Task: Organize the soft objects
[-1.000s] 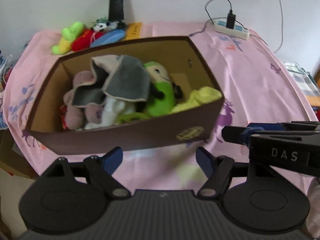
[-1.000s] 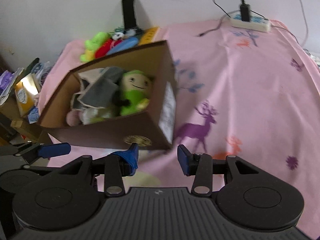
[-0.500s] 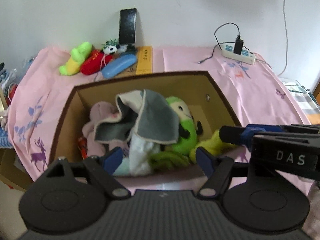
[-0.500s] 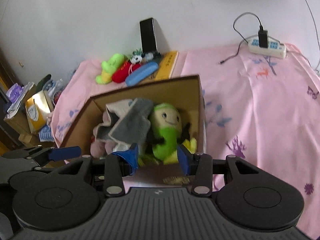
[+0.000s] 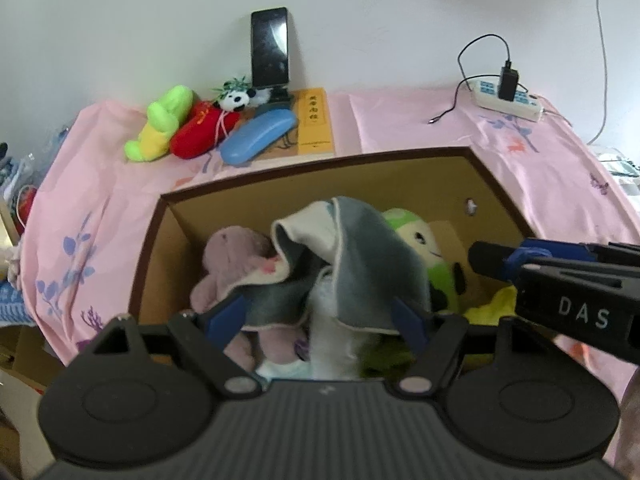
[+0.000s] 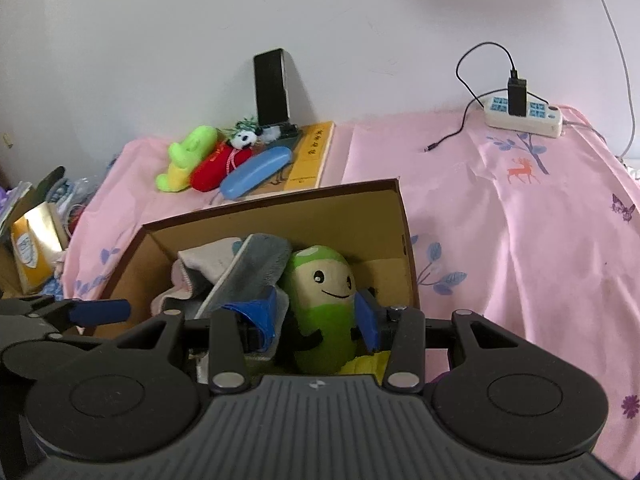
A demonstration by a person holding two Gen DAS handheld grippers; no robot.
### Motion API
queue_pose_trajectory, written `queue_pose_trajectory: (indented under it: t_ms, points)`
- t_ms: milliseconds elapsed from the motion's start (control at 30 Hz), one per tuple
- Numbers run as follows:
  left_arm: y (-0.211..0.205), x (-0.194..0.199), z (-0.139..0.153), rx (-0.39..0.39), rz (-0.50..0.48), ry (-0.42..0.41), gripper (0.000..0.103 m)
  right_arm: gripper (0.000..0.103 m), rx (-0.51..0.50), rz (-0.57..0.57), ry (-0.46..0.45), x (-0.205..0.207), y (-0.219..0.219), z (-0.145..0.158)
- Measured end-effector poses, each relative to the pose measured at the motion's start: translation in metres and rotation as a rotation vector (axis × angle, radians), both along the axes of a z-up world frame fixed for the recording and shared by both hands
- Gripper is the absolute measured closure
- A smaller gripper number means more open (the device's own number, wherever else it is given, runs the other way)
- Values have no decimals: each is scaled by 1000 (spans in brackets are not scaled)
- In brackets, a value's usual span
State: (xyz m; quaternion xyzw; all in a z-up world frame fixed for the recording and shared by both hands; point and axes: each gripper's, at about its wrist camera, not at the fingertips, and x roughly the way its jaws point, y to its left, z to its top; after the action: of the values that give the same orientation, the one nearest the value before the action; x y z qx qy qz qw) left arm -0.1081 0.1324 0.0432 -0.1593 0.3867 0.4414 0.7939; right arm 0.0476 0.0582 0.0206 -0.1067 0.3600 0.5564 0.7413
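A brown cardboard box (image 5: 280, 192) (image 6: 280, 216) on the pink cloth holds soft things: a grey and white cloth (image 5: 360, 256) (image 6: 248, 272), a pink plush (image 5: 232, 256), a green smiling plush (image 6: 324, 304) (image 5: 424, 248) and a yellow piece (image 5: 492, 308). My left gripper (image 5: 320, 316) is open over the box, its fingers either side of the grey cloth. My right gripper (image 6: 316, 316) is open, its fingers either side of the green plush; its side shows in the left wrist view (image 5: 560, 272). More plush toys lie at the back: a green-yellow one (image 5: 160, 128) (image 6: 184, 160), a red one (image 5: 200, 132), a small panda (image 5: 236, 98).
A phone (image 5: 270, 54) leans on the wall. A blue case (image 5: 256, 136) and a yellow book (image 5: 316, 120) lie behind the box. A power strip (image 6: 520, 114) with a cable sits back right. Clutter and a carton (image 6: 28, 248) stand off the left edge.
Both grippers have moved forward and over the box, from in front of its near wall to above its contents. Both have stayed open.
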Motion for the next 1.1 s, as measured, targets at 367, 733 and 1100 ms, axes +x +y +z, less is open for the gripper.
queue_pose_trajectory:
  t_ms: [367, 733, 1100]
  points:
    - [37, 3, -27, 9, 31, 10, 29, 76, -36, -30, -100, -1, 34, -19]
    - [77, -1, -60, -102, 82, -19, 29, 76, -81, 0, -219, 1, 64, -46]
    - [71, 2, -65, -95, 77, 8, 29, 76, -86, 12, -246, -3, 63, -49]
